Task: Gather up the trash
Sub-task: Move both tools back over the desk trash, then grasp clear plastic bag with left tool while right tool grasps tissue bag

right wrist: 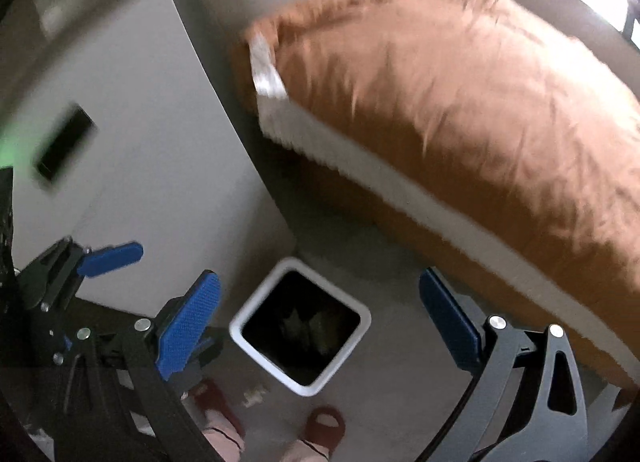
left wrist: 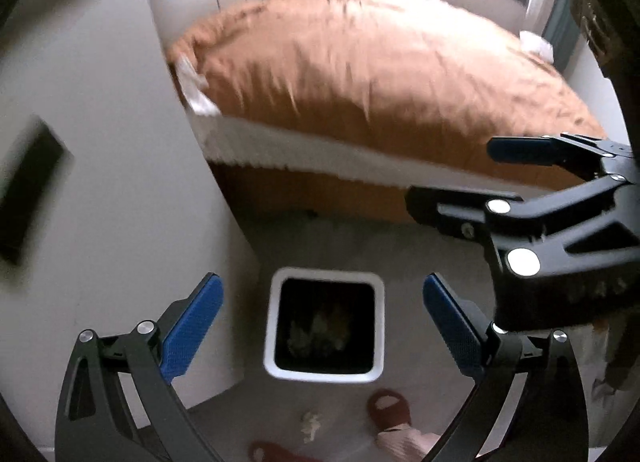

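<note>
Both hand-held grippers, left hand-held gripper (left wrist: 322, 326) and right hand-held gripper (right wrist: 320, 322), spread wide, empty, above the bin (left wrist: 276, 326).

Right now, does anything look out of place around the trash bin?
Yes. A crumpled scrap of paper lies on the floor just outside the white bin, near the person's slippers, though other trash is already inside. Nothing else stands out.

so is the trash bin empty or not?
Not empty: the upright trash bin has pale crumpled trash at the bottom, visible through its open top.

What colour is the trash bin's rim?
White, around a dark inside; the trash bin shows best in the left wrist view.
</note>
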Motion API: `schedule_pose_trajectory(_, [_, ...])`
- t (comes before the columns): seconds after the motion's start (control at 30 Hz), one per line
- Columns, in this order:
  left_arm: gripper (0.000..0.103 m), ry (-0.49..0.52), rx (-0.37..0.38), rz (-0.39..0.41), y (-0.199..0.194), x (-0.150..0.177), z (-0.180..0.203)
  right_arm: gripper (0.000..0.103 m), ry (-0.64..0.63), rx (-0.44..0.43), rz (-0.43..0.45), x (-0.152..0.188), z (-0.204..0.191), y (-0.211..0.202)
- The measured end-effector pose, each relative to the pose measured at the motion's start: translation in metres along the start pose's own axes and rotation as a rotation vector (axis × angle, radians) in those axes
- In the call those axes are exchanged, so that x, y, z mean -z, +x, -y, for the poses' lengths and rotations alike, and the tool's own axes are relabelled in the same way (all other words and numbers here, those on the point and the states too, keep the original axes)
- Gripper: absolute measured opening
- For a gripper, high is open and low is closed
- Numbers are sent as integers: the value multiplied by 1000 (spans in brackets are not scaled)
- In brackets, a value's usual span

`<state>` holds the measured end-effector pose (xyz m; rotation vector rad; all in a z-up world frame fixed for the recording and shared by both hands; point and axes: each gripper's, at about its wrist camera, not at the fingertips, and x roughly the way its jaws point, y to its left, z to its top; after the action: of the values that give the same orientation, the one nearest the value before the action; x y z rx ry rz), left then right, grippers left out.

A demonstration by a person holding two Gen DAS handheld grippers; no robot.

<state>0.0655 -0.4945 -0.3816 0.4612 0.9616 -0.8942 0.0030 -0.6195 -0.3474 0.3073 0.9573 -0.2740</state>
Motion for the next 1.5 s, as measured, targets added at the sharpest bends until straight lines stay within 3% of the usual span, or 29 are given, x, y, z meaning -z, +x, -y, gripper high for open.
schedule_pose_trajectory(0.17, [98, -19, -60, 103, -92, -12, -11, 99, -42, -37, 97, -31, -31, -57])
schedule_pose_trajectory(0.33, [98, -150, -122, 185, -172, -8, -57, 99, -120, -108, 171, -54, -88, -96])
schedule_pose_trajectory(0.4, [98, -197, -185, 214, -201, -2, -81, 99, -165, -147, 196, -62, -116, -107])
schedule_pose_trajectory(0.6, [98, -320, -399, 274, -270, 28, -152, 99, -294, -264, 246, -78, -200, -129])
schedule_pose_trajectory(0.77, [98, -444, -501, 323, -319, 54, -210, 99, -413, -341, 264, -88, -273, -131])
schedule_pose_trajectory(0.9, [98, -551, -536, 386, -354, 80, -252, 99, -473, -394, 239, -92, -315, -127])
schedule_pose_trajectory(1.1, [98, -623, -609, 373, -371, 115, -312, 99, -529, -424, 216, -96, -384, -111])
schedule_pose_trajectory(1.33, [98, -564, -676, 310, -361, 134, -386, 99, -529, -404, 165, -103, -440, -76])
schedule_pose_trajectory(1.5, [98, -517, -666, 254, -341, 137, -436, 99, -511, -371, 119, -109, -466, -49])
